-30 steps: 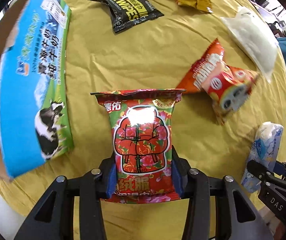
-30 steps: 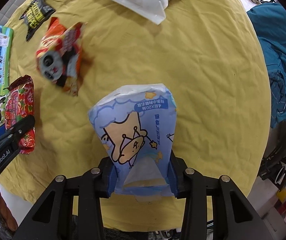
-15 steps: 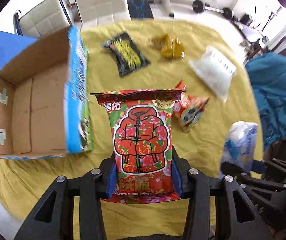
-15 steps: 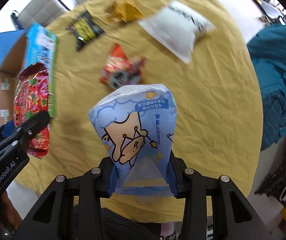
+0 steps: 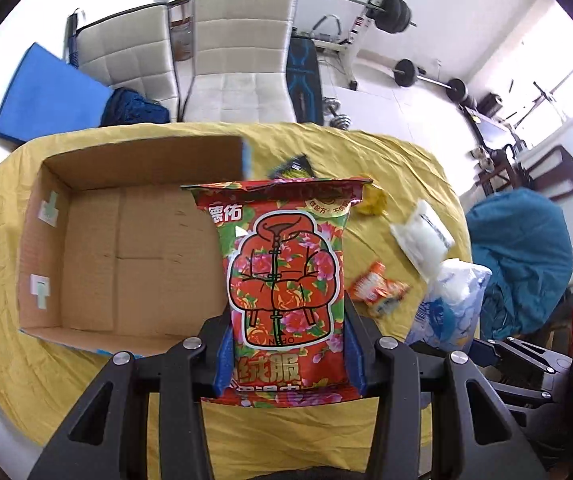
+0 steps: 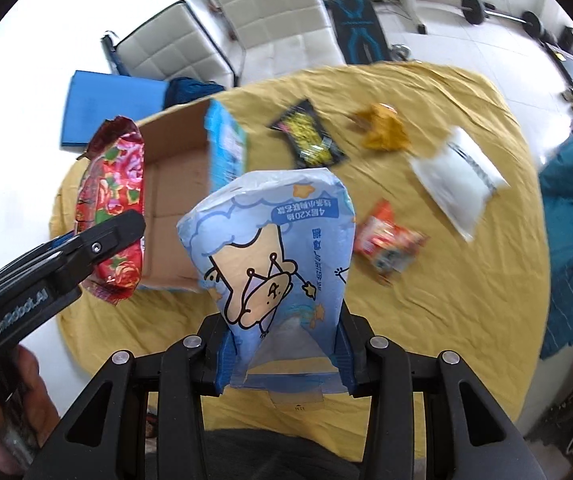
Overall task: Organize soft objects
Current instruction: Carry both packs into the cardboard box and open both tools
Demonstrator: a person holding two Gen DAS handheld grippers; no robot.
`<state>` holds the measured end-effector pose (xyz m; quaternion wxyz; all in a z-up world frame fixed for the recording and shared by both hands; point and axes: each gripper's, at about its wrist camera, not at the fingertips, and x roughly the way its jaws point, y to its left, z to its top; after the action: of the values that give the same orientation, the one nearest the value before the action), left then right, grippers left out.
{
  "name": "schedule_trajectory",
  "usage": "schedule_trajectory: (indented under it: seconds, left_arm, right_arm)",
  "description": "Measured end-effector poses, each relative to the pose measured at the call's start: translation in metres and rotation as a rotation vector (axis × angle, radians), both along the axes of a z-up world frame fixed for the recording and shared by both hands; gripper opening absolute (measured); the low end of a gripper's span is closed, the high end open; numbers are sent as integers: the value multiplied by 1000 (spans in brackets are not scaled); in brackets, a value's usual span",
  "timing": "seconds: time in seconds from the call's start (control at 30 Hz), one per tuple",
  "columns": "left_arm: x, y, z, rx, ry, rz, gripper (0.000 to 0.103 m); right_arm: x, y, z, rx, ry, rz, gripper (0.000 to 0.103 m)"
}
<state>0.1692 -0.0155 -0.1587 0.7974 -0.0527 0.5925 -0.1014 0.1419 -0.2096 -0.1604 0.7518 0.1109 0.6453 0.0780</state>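
Note:
My left gripper (image 5: 286,354) is shut on a red floral snack bag (image 5: 284,280) and holds it in the air just right of the open cardboard box (image 5: 126,248). The bag also shows in the right wrist view (image 6: 112,216), beside the box (image 6: 174,196). My right gripper (image 6: 282,354) is shut on a blue tissue pack (image 6: 274,248), held above the yellow table (image 6: 446,300). The pack shows in the left wrist view (image 5: 452,304) at the right.
On the table lie a black packet (image 6: 308,140), a yellow bag (image 6: 382,132), a white pouch (image 6: 456,176) and an orange snack bag (image 6: 386,248). Two white chairs (image 5: 206,60) and gym gear stand behind. A blue cloth (image 5: 522,256) lies at the right.
Both grippers have risen high above the table with their packs. The left gripper has tilted up and moved toward the box, whose inside now shows.

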Motion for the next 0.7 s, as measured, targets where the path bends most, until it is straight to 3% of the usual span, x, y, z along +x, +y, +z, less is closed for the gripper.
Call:
schedule_trajectory:
  seconds: [0.27, 0.5, 0.7]
  left_arm:
    - [54, 85, -30, -2, 75, 32, 41]
    - [108, 150, -93, -34, 205, 61, 41]
    - [147, 180, -145, -78, 294, 72, 41]
  right_arm:
    - [70, 98, -18, -16, 26, 83, 43]
    - [138, 165, -81, -32, 111, 98, 43]
    - [175, 201, -133, -51, 166, 81, 43]
